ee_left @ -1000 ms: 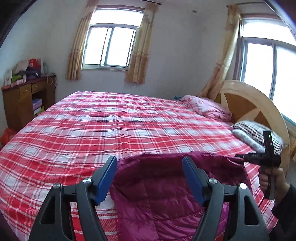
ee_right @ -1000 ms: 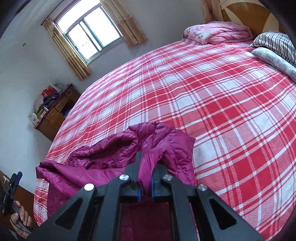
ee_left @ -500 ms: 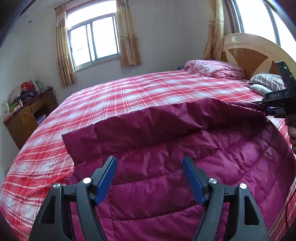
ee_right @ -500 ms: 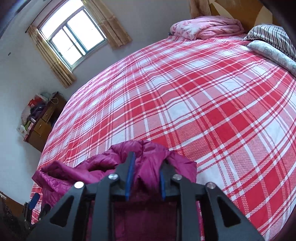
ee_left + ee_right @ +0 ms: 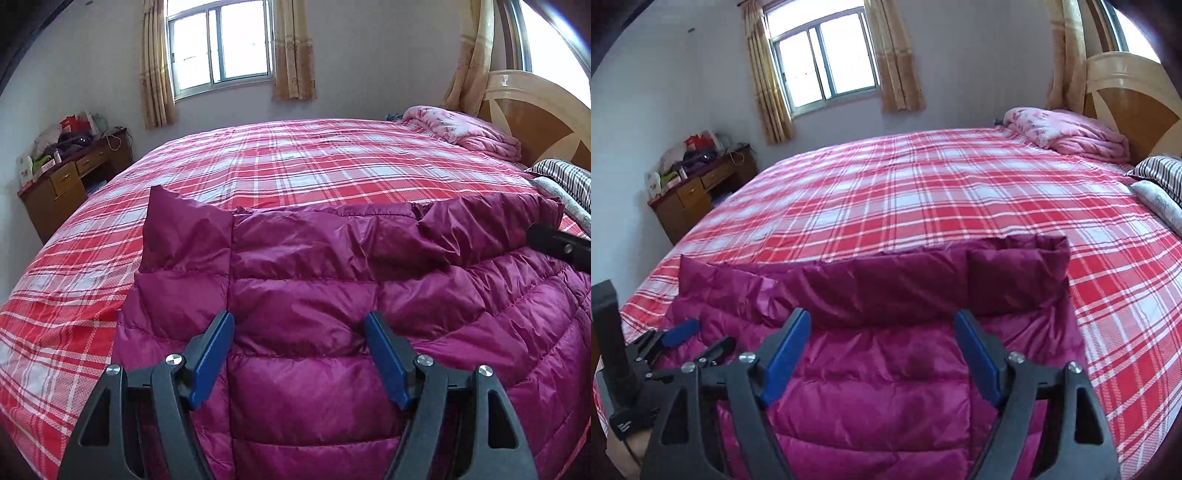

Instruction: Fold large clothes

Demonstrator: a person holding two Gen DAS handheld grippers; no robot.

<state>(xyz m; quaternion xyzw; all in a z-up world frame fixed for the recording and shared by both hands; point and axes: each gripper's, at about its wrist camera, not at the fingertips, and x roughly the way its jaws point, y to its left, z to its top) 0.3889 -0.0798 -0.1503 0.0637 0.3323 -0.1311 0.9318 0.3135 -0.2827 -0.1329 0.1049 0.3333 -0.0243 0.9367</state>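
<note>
A magenta quilted down jacket [image 5: 332, 295] lies spread flat on the near part of the bed, its far edge folded up in a band; it also shows in the right wrist view [image 5: 886, 354]. My left gripper [image 5: 299, 325] is open and empty, hovering just above the jacket's left half. My right gripper [image 5: 882, 321] is open and empty above the jacket's right half. The left gripper also shows at the left edge of the right wrist view [image 5: 679, 332], and a part of the right gripper body at the right edge of the left wrist view.
The bed has a red and white plaid cover [image 5: 295, 162]. A folded pink blanket [image 5: 461, 125] and striped pillows [image 5: 565, 177] lie by the wooden headboard [image 5: 546, 118]. A cluttered wooden desk [image 5: 70, 177] stands at the left wall.
My right gripper has opened and let go of the jacket. The jacket went from bunched and lifted to lying spread flat. Both grippers now hover over it, facing the window.
</note>
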